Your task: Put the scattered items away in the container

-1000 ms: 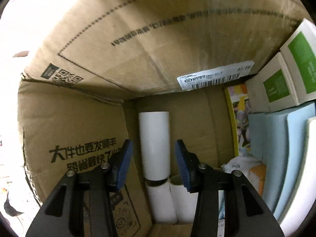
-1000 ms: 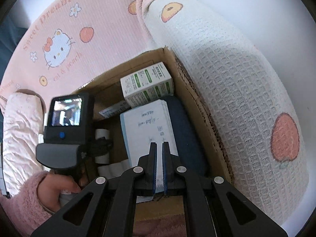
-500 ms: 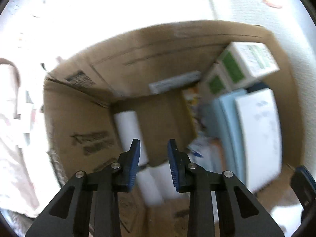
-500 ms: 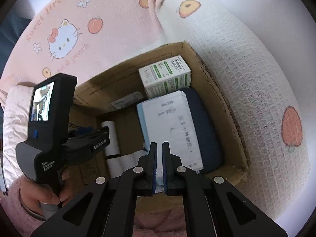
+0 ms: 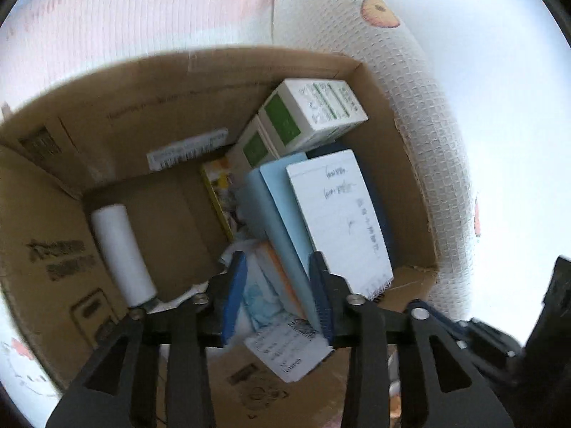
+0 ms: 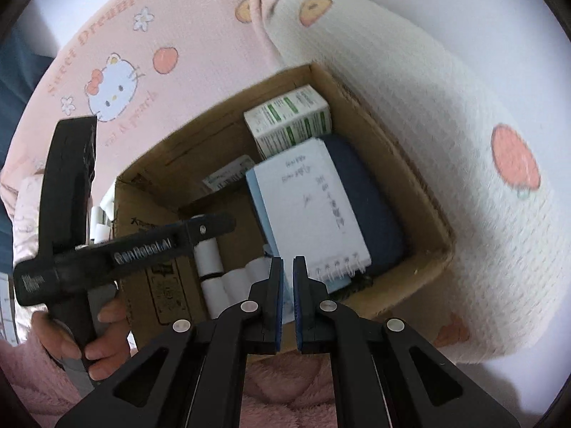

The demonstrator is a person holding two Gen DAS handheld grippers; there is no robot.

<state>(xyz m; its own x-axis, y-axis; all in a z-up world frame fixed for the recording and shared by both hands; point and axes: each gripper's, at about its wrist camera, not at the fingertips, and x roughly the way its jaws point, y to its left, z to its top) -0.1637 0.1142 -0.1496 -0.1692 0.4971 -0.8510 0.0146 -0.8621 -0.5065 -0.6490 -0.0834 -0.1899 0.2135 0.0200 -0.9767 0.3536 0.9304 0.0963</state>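
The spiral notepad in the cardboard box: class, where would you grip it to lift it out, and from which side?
Probably at the spiral-bound edge of the spiral notepad, coming from above. It leans tilted on the blue books in the cardboard box, so that edge sticks up free near the front wall. A thin edge suits a narrow pinch across its thickness, and both flat faces are reachable there.

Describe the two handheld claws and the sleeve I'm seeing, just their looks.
Both are black plastic claws with blue ribbed pads and silver rivets: the left claw, the right claw. White lettering runs along the left claw's body in the right wrist view. The hand holding it wears a fluffy pink sleeve.
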